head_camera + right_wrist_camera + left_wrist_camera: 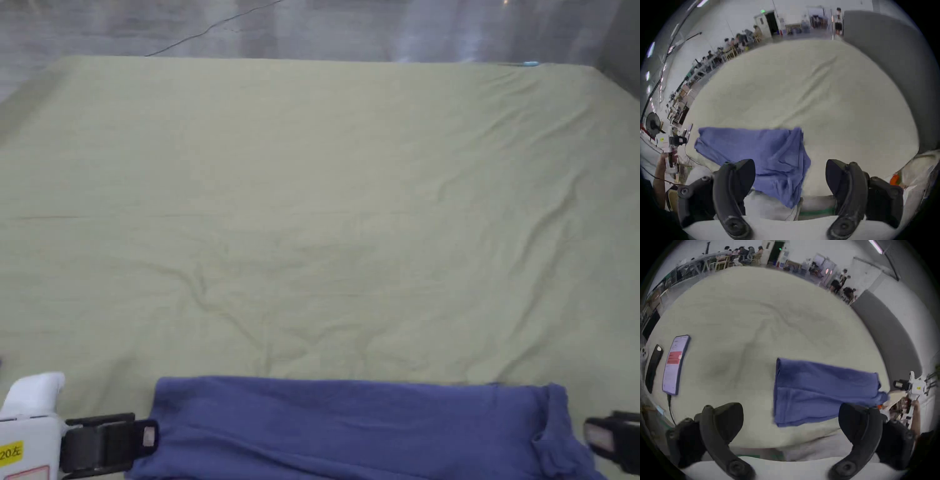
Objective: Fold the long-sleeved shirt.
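A blue long-sleeved shirt (350, 428) lies folded into a long band along the near edge of the pale green sheet (325, 206). In the left gripper view the shirt (818, 391) lies ahead and to the right, and part of it hangs over the near edge in the right gripper view (769, 155). My left gripper (150, 435) sits just off the shirt's left end, open, with nothing between its jaws (791, 418). My right gripper (594, 436) stands just off the shirt's right end, open and empty (790, 177).
At the left of the sheet lie a lit phone (674, 365) with a cable and a dark phone (653, 368). A grey wall (893, 56) borders the right side. People sit at tables (737, 42) far behind. The sheet beyond the shirt is bare.
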